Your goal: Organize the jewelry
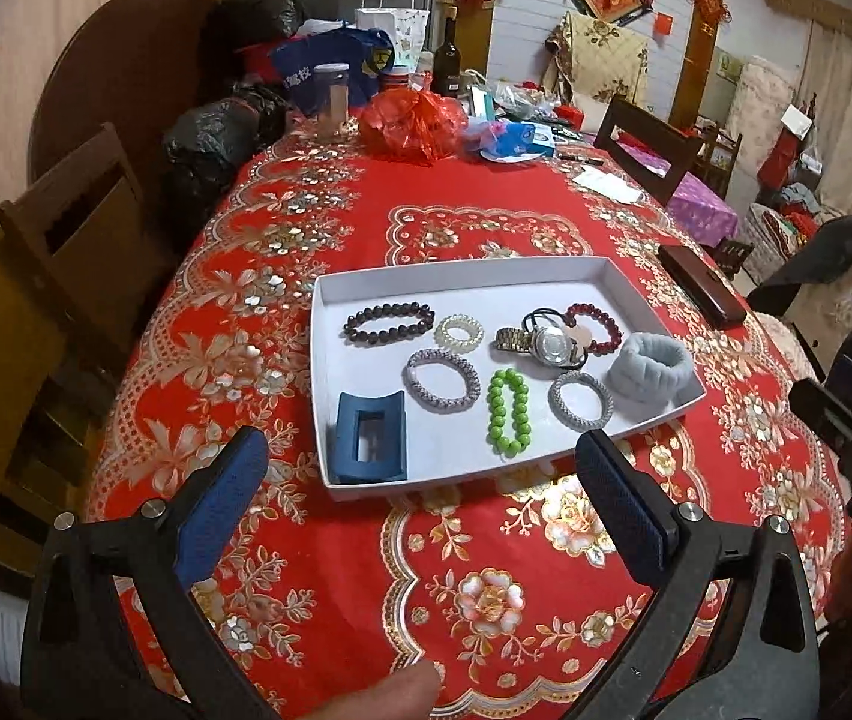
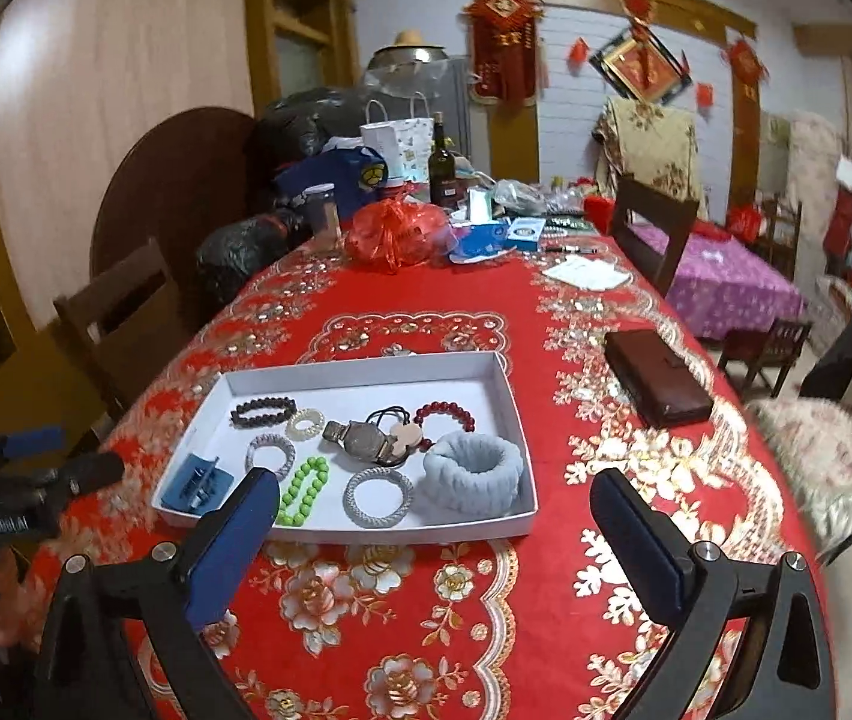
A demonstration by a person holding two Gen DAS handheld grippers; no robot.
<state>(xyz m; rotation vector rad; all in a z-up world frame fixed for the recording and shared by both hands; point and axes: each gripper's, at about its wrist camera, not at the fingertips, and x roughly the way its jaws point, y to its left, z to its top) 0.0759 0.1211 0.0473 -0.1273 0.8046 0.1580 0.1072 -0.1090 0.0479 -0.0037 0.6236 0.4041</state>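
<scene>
Your white tray (image 1: 636, 294) sits on the red floral tablecloth (image 1: 366, 570), just ahead of both grippers, and all the jewelry lies inside it. Along the far row you have a dark beaded bracelet (image 1: 388, 322), a small clear coil hair tie (image 1: 459, 333), a metal-band wristwatch (image 1: 549, 345) with a black hair elastic under it, and a dark red beaded bracelet (image 1: 597, 324). Nearer you lie a silvery woven bangle (image 1: 441, 378), a bright green beaded bracelet (image 1: 509, 411), a second silvery bangle (image 1: 581, 399) and a thick pale blue fabric wristband (image 1: 651, 367). A blue hair claw clip (image 1: 371, 438) stands in the near left corner.

Your left gripper (image 1: 423, 504) hovers with its fingers spread wide, holding nothing. Your right gripper (image 2: 435, 534) is likewise released and empty, near the tray's front edge. A brown wallet (image 2: 657, 384) rests to the tray's right.
</scene>
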